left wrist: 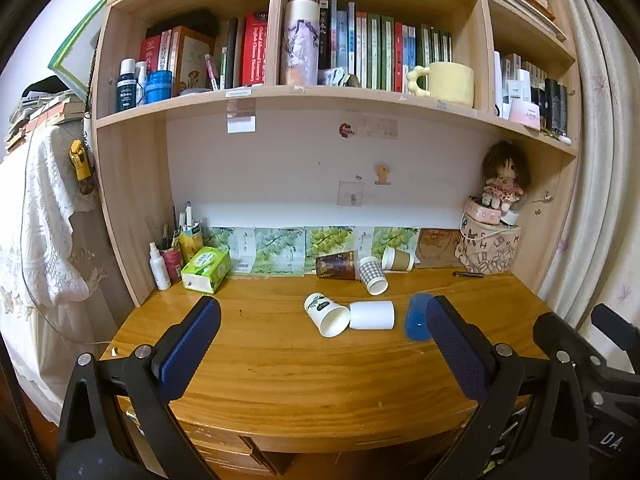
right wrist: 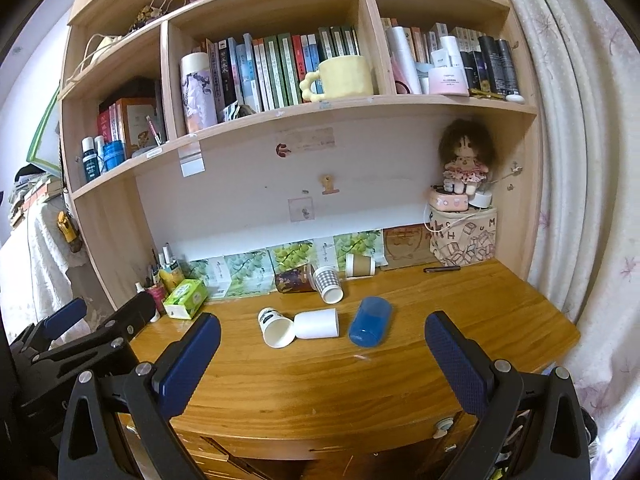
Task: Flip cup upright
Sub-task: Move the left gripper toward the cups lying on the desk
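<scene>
While I hold both claws wide apart and holding nothing above the near edge of the wooden desk point(right wrist: 400, 384), the big bookshelf point(right wrist: 264, 120) stands at the back of that desk. My right claw point(right wrist: 322, 338) points at the blue cup point(right wrist: 370, 326), lying on its side out in front of it. My left claw point(left wrist: 322, 320) faces two white cups point(left wrist: 352, 314) lying tipped over just left of the blue cup. Three more cups point(left wrist: 362, 266) lie behind it.

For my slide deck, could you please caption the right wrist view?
Open right gripper faces six tipped cups on the desk, blue cup nearest.
</scene>
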The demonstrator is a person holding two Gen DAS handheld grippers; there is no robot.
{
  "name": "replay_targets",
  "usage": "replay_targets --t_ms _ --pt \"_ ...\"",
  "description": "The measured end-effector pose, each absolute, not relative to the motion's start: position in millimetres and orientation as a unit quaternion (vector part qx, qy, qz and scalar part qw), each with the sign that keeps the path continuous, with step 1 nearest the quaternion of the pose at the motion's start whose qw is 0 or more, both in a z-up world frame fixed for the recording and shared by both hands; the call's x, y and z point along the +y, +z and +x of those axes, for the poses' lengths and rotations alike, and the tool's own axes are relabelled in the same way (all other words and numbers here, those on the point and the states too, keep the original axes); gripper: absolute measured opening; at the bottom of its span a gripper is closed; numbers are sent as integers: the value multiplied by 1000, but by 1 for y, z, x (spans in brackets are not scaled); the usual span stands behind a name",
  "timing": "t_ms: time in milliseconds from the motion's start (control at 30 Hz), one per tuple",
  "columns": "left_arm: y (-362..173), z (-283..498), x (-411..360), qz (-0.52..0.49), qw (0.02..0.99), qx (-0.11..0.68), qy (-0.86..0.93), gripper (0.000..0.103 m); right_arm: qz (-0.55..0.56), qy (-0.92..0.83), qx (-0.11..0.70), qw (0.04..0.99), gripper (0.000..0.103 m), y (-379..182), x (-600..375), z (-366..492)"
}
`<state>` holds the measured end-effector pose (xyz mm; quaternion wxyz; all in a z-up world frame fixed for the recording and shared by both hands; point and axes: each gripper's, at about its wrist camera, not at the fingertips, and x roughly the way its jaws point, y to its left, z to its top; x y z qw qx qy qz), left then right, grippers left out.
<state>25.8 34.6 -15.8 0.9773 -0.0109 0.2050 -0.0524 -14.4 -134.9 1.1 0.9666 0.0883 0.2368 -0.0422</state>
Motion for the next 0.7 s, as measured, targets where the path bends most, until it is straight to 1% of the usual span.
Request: replay_targets --t_ms 300,700 --pt "-21 34 34 -19 974 220 -55 102 87 -47 248 964 102 0 -135 -12" --pt "-24 76 15 -14 971 238 -10 102 97 -2 273 957 102 -11 -153 39"
